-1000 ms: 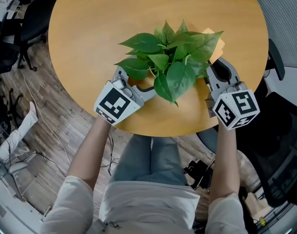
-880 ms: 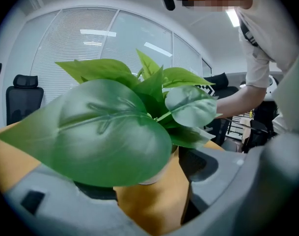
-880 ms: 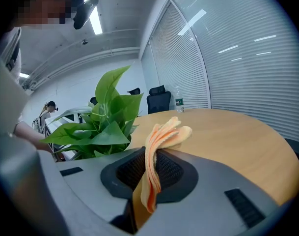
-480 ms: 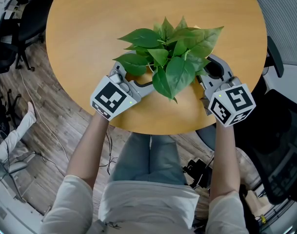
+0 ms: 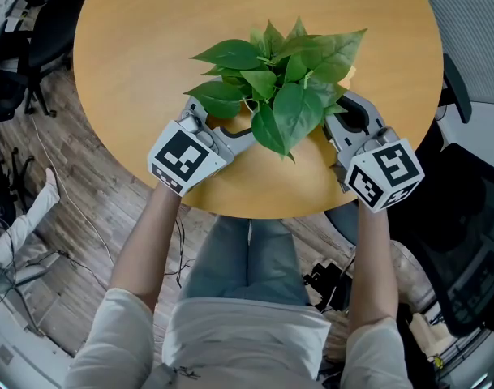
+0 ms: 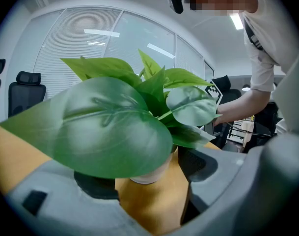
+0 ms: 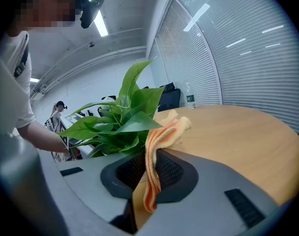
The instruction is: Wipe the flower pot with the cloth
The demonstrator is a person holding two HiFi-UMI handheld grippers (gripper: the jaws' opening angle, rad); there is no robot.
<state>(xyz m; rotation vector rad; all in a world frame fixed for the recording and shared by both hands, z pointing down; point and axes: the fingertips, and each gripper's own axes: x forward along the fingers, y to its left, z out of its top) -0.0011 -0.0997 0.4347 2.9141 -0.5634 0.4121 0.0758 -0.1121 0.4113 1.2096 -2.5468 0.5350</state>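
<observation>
A leafy green plant [image 5: 279, 75] stands in a small white pot [image 6: 150, 173] on the round wooden table [image 5: 149, 39]. Its leaves hide the pot in the head view. My left gripper [image 5: 230, 132] reaches in from the left. In the left gripper view the pot sits between its wide-set jaws [image 6: 145, 181], with thin strips of table showing on both sides. My right gripper [image 5: 341, 116] is at the plant's right, shut on an orange cloth [image 7: 156, 156]. The cloth hangs between its pads and trails towards the leaves. In the head view only a corner of the cloth [image 5: 350, 73] shows.
The table's near edge [image 5: 255, 215] runs just below both grippers. Black office chairs [image 5: 19, 23] stand at the left, another chair [image 5: 457, 96] at the right, and cables lie on the wooden floor. A water bottle [image 7: 190, 101] stands at the table's far side.
My right gripper has moved in towards the plant with the cloth, and the leaves now cover most of the cloth. The left gripper has stayed beside the pot.
</observation>
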